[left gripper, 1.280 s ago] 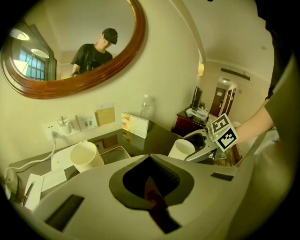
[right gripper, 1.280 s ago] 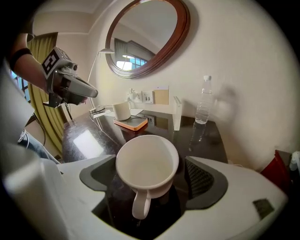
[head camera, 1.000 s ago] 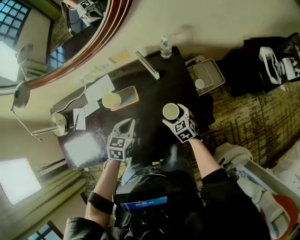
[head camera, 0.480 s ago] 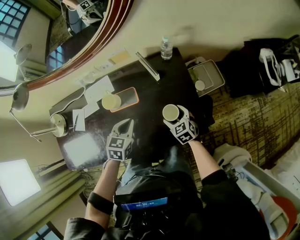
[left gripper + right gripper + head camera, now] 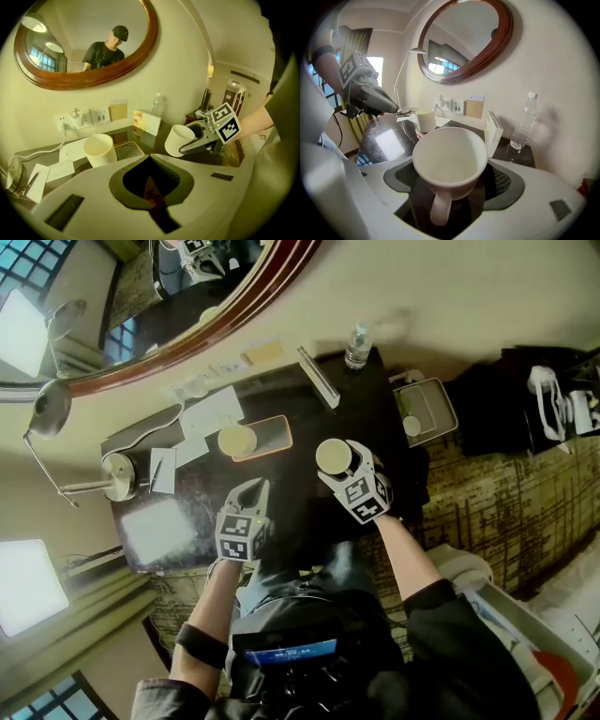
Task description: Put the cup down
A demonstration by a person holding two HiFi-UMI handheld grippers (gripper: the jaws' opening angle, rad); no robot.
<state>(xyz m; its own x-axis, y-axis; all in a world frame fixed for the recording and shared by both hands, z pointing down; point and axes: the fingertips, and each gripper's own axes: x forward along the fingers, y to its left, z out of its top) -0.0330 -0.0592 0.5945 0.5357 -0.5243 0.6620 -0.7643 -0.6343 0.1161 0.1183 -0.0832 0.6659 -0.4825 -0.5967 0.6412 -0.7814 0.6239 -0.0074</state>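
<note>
A wood-framed oval mirror [image 5: 89,80] hangs on the pale wall and takes up the most room, with the person's reflection in it. Below it stands the dark table [image 5: 309,493], pushed against that wall. At the table's left end a metal lamp [image 5: 116,474] sits on its round base, with sheets of paper [image 5: 211,413] spread beside it. A small orange-rimmed tray [image 5: 277,430] lies near the table's middle and carries a pale second cup [image 5: 235,439] standing upright. The right tongs [image 5: 339,463] reach over the right half of the table. Their jaws have just been closing and now grip the white cup [image 5: 449,161] by its body, handle turned back toward the hand and mouth facing away. In the left gripper view this cup sits tipped in the jaws and clear of the tabletop, well apart from the tray. The left tongs [image 5: 251,487] hover over the near edge of the table, in front of the tray, with their jaws closed together and nothing between them. A slim upright card stand [image 5: 319,377] is set near the wall, and a clear water bottle [image 5: 356,345] stands just beside it at the back right corner. Wall sockets [image 5: 91,116] sit under the mirror, with a white cable plugged in.
</note>
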